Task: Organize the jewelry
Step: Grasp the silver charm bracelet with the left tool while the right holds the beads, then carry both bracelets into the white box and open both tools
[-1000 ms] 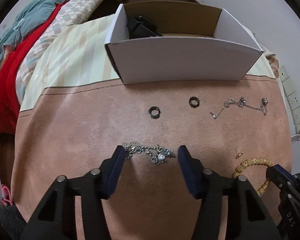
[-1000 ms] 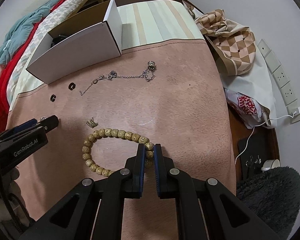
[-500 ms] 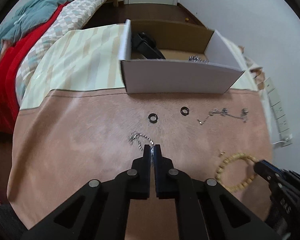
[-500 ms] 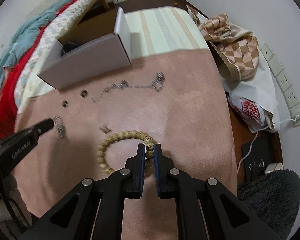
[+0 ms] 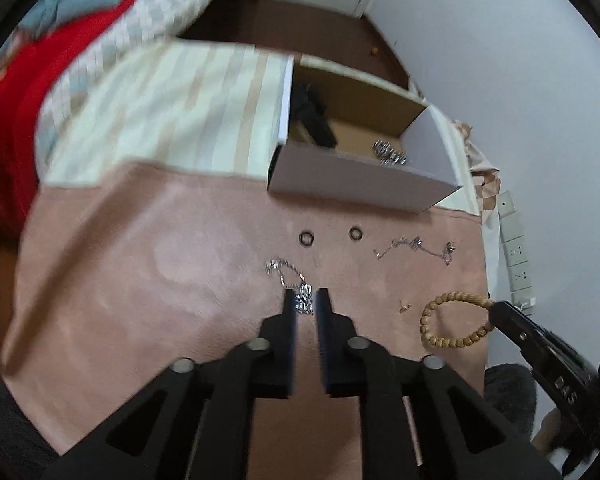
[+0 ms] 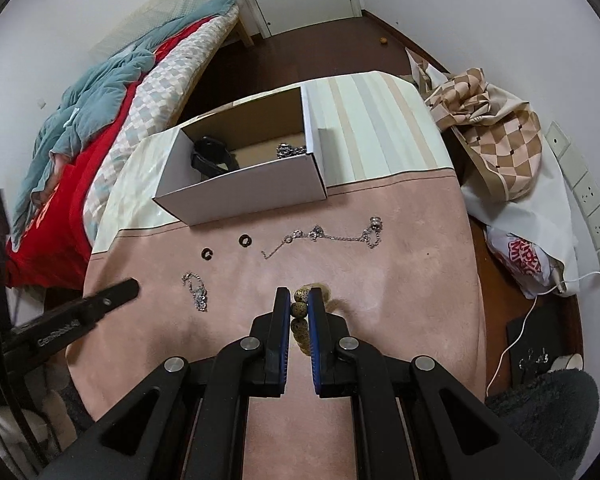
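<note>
Pink cloth (image 6: 400, 280) covers the near half of the counter, and a white box (image 6: 240, 196) stands open at its far edge.

The left gripper (image 5: 305, 296) points steeply down, and its view is blurred. Its fingers have just been opening and stand a narrow gap apart. A short silver chain (image 5: 288, 274) shows in that gap. From the other side the chain seems to lie on the cloth, just clear of the finger tip.

The right gripper (image 6: 299, 296) also tilts steeply down. Its fingers are clamped on a wooden bead bracelet (image 5: 423, 322), which hangs from them as a loop above the cloth.

Loose on the cloth I count two dark rings (image 6: 207, 254) (image 6: 244, 240), one long silver chain with charms (image 6: 324, 236) and one small gold trinket (image 5: 404, 307). Inside the box lie one black strap (image 6: 210, 158) and one silver heap (image 6: 290, 149).
</note>
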Action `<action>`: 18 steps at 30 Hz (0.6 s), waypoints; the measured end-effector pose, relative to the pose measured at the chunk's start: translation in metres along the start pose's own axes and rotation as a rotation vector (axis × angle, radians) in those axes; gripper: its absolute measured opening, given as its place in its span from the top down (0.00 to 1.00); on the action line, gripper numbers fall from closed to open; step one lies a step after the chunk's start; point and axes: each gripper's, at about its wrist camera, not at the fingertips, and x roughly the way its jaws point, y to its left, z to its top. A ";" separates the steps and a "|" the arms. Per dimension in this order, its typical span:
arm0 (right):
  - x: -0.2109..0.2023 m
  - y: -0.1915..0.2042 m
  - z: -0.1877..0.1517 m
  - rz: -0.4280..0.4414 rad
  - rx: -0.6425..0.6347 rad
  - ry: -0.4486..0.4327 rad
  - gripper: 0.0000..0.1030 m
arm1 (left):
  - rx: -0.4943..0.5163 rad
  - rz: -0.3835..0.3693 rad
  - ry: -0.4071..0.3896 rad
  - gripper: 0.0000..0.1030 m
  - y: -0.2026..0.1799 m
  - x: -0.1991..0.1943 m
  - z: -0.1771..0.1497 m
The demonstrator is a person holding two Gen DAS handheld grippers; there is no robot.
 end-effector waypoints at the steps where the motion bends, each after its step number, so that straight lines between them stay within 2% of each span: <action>1: 0.003 -0.002 -0.001 -0.005 0.007 0.006 0.91 | -0.001 0.006 0.017 0.67 -0.001 0.008 -0.001; 2: 0.005 -0.004 -0.003 -0.009 0.012 0.011 0.91 | 0.000 0.015 0.028 0.58 -0.002 0.015 -0.002; 6: 0.014 -0.015 -0.008 -0.034 0.024 0.029 0.91 | 0.031 0.059 0.058 0.57 -0.013 0.043 -0.006; 9: 0.019 -0.022 -0.011 -0.051 0.037 0.040 0.91 | 0.093 0.121 0.067 0.58 -0.027 0.061 -0.011; 11: 0.021 -0.026 -0.012 -0.060 0.042 0.042 0.91 | 0.145 0.171 0.032 0.58 -0.035 0.063 -0.014; 12: 0.021 -0.028 -0.012 -0.063 0.045 0.044 0.91 | 0.171 0.198 0.023 0.60 -0.039 0.066 -0.016; 13: 0.022 -0.029 -0.012 -0.067 0.046 0.045 0.91 | 0.187 0.209 0.013 0.68 -0.042 0.067 -0.017; 14: 0.022 -0.029 -0.011 -0.068 0.047 0.044 0.91 | 0.207 0.230 -0.007 0.89 -0.044 0.068 -0.018; 15: 0.022 -0.030 -0.010 -0.068 0.049 0.043 0.91 | 0.213 0.226 -0.010 0.93 -0.045 0.068 -0.018; 18: 0.021 -0.030 -0.008 -0.061 0.054 0.036 0.91 | 0.169 0.168 0.006 0.94 -0.037 0.064 -0.017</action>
